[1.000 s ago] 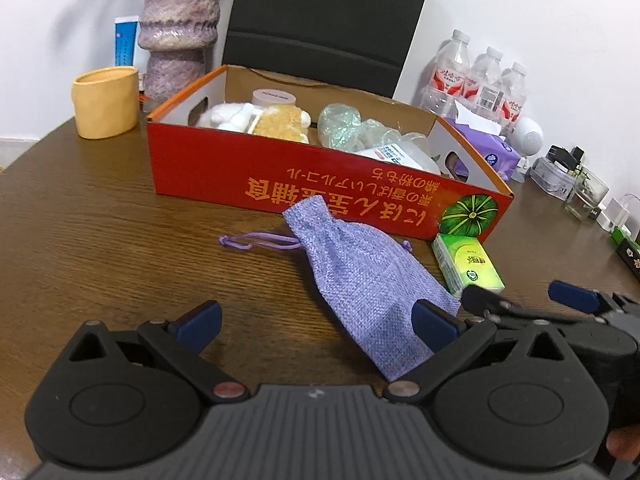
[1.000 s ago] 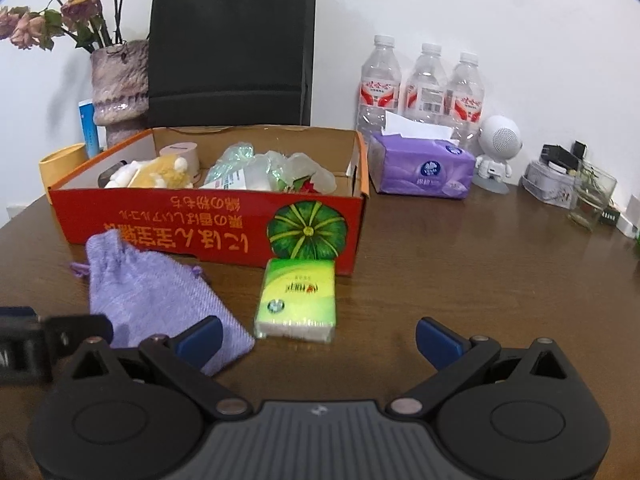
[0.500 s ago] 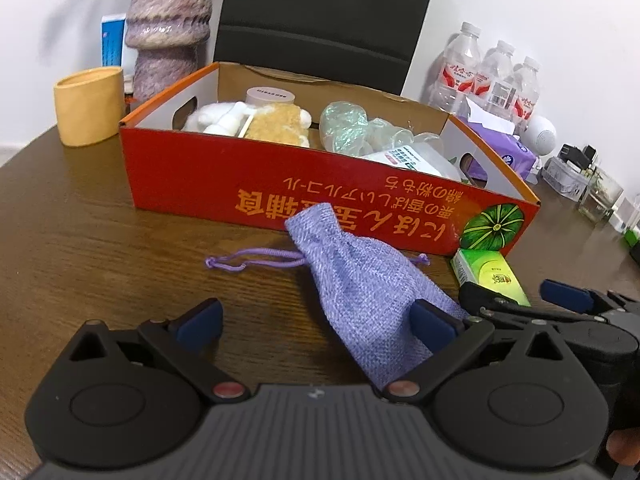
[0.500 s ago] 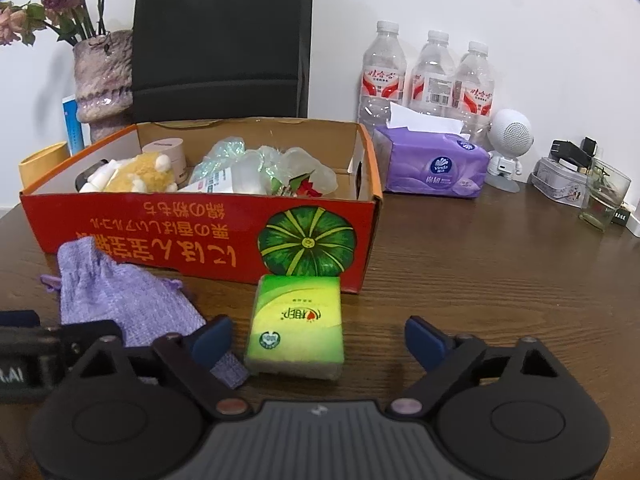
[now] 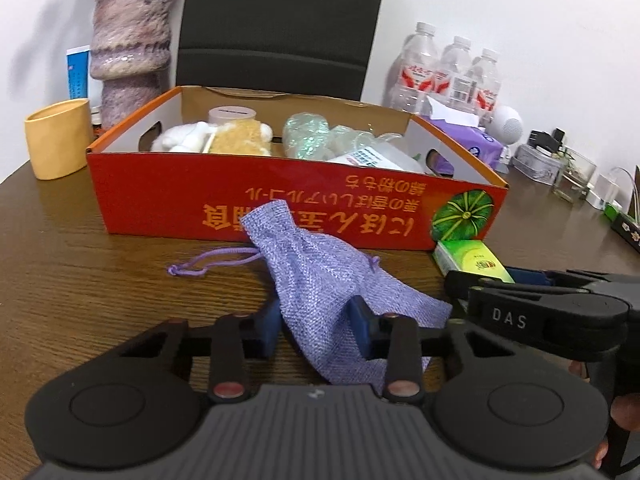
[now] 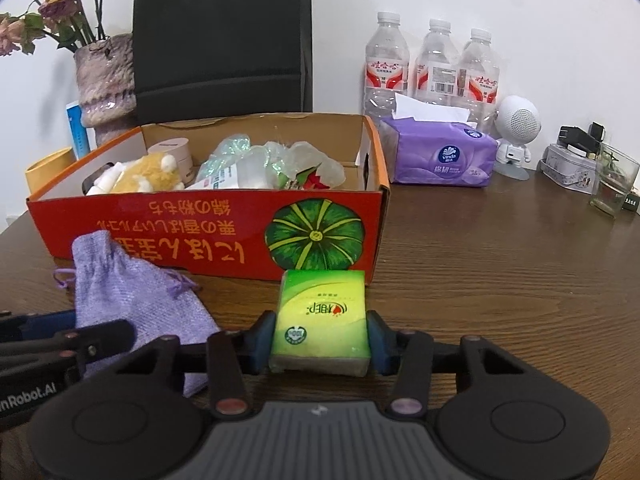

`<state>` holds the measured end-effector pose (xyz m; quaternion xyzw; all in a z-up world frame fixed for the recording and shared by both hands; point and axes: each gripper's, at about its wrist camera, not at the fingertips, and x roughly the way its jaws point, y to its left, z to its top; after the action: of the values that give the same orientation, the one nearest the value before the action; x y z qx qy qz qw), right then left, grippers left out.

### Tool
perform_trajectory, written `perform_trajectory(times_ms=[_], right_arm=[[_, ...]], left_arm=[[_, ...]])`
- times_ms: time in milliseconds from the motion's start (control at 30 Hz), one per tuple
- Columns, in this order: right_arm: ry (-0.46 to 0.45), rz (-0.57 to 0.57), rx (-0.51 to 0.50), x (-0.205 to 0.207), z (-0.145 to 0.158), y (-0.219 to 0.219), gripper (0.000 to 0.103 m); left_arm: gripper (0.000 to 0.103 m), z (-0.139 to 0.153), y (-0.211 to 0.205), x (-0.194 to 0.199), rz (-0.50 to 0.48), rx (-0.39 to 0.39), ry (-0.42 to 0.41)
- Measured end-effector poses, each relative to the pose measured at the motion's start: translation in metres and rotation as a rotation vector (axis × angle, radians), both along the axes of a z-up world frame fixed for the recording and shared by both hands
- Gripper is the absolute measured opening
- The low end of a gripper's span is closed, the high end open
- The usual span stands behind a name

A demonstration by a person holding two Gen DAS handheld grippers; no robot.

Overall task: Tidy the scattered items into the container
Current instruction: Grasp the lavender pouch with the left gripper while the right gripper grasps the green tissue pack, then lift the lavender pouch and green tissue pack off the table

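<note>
Both tongs have narrowed since a second ago: left tongs closing around the purple pouch, right tongs closing on the green tissue packet. Both items lie on the counter before the part-filled red box, unpacked.

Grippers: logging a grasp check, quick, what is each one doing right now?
Left gripper: closing, pads pinching the purple pouch.
Right gripper: closing, pads against the green tissue pack.

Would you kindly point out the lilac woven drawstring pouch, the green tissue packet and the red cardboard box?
lilac woven drawstring pouch [image 5: 320, 276], left wrist view, bunched middle.
green tissue packet [image 6: 322, 312], right wrist view, top face.
red cardboard box [image 6: 160, 224], right wrist view, front wall.
</note>
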<state>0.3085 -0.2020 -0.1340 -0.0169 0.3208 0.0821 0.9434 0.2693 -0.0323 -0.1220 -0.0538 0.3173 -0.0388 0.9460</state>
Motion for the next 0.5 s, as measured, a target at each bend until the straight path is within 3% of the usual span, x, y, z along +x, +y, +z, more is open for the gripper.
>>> perform_trajectory(times_ms=[500], right_arm=[[0.000, 0.008, -0.001, -0.0009, 0.0003, 0.0011, 0.046]], left_arm=[[0.035, -0.0005, -0.0033, -0.0003, -0.028, 0.016, -0.007]])
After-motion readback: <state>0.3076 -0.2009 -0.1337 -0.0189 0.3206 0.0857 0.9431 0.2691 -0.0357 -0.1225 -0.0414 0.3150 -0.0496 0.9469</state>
